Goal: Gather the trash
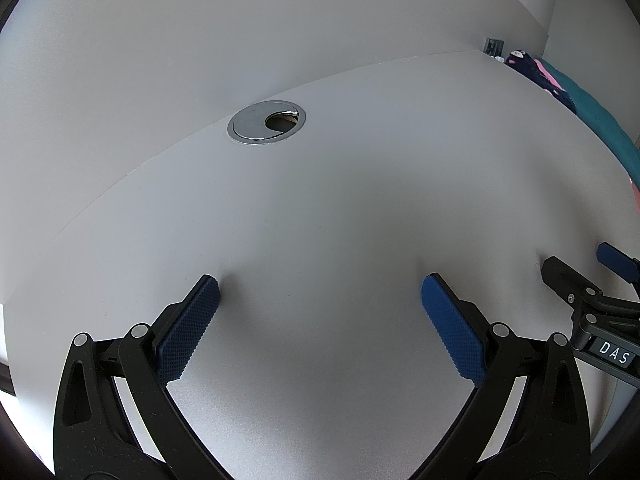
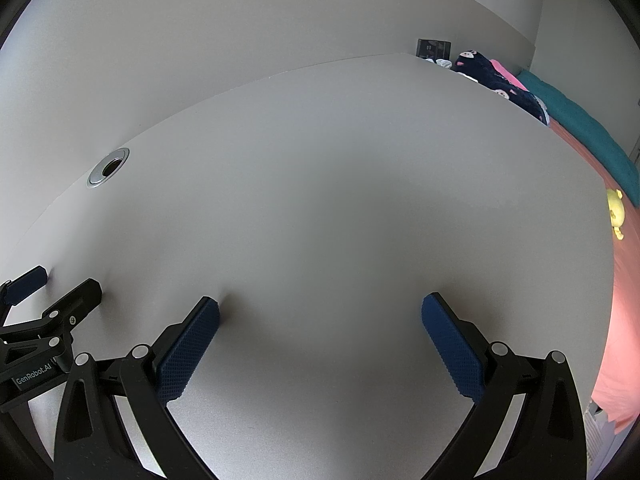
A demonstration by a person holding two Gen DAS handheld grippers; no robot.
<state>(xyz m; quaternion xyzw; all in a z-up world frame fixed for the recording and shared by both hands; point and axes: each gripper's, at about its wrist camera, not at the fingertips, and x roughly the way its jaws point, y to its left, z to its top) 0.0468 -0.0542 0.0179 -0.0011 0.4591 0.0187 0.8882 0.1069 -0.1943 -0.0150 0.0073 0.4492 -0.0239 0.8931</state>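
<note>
while both tools hang over the grey desk (image 1: 320, 208), the left gripper (image 1: 320, 300) has its blue pads spread wide with nothing between them, and the right gripper (image 2: 320, 320) is spread and bare too. no trash shows in either view. a metal cable grommet (image 1: 267, 122) sits near the wall.

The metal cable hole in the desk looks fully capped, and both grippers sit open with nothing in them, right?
Not quite. The cable hole is partly open: the left wrist view shows a dark gap in its metal cover. The rest holds: the left gripper and right gripper are both open and hold nothing over the desk.
</note>
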